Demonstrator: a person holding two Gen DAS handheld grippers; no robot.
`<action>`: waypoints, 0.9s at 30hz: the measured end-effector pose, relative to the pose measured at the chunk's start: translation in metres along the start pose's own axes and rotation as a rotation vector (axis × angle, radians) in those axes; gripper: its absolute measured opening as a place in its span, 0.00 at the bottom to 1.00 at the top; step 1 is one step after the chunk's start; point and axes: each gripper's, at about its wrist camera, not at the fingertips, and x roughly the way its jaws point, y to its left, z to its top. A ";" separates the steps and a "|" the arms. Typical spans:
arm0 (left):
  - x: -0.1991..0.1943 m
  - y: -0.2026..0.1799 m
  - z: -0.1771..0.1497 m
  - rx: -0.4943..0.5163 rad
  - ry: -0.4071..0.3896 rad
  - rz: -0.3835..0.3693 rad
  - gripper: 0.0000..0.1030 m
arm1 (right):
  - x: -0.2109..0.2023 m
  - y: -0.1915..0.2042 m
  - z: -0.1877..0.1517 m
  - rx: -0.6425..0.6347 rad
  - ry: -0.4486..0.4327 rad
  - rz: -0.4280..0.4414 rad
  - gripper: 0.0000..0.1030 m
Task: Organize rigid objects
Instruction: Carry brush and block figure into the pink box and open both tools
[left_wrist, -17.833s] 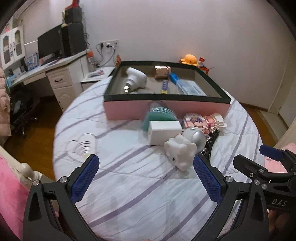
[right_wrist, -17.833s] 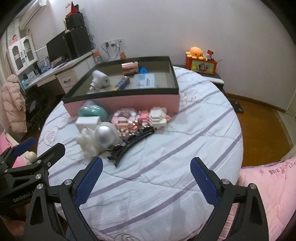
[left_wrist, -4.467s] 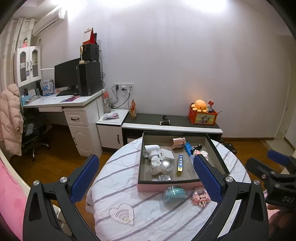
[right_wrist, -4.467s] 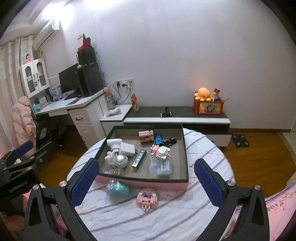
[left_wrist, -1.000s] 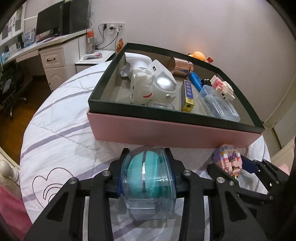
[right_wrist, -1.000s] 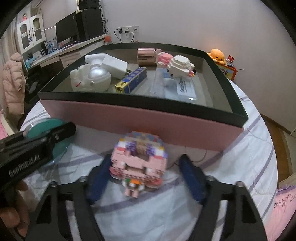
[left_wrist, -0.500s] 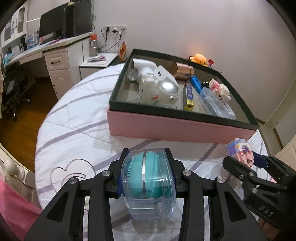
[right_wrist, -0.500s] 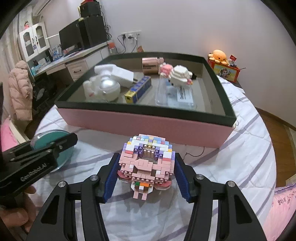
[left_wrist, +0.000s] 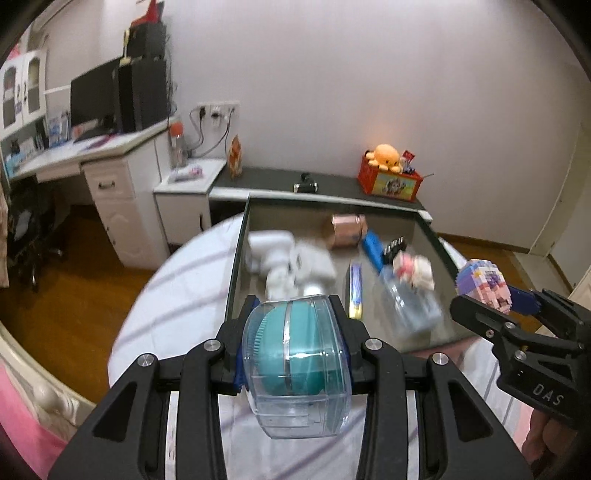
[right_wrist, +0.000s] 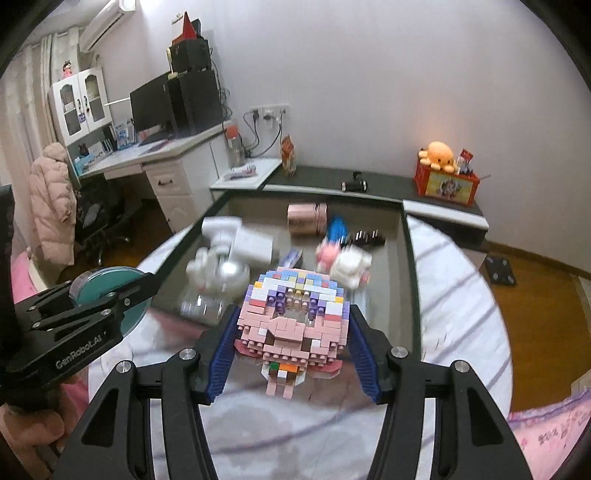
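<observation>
My left gripper (left_wrist: 295, 354) is shut on a clear plastic case with a teal brush inside (left_wrist: 297, 365), held above the striped round table (left_wrist: 173, 295). The right gripper (right_wrist: 291, 347) is shut on a pink and purple block-built figure (right_wrist: 293, 321); that figure (left_wrist: 484, 282) also shows at the right of the left wrist view. Both are held in the air near the front of the pink box with the dark rim (left_wrist: 238, 258). In the box lie a white astronaut toy (right_wrist: 218, 269), a copper can (right_wrist: 306, 218), a blue bar (left_wrist: 356, 291) and other small things, blurred.
Beyond the table stand a low dark-topped cabinet (left_wrist: 332, 182) with an orange plush on a red box (left_wrist: 389, 171), and a white desk (left_wrist: 92, 166) with a monitor at the left. A pink jacket on a chair (right_wrist: 50, 199) is at the far left. Wood floor surrounds the table.
Both grippers have risen with their loads, from just above the tablecloth in front of the box to well above it. The box now appears lower and farther in both views.
</observation>
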 end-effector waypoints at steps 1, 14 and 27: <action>0.003 -0.002 0.007 0.007 -0.005 -0.003 0.36 | 0.004 -0.003 0.009 0.001 -0.003 0.001 0.56; 0.095 -0.024 0.051 0.034 0.079 -0.018 0.36 | 0.093 -0.040 0.053 0.035 0.092 -0.020 0.56; 0.107 -0.026 0.047 0.052 0.084 0.028 0.56 | 0.121 -0.045 0.048 0.037 0.144 0.010 0.64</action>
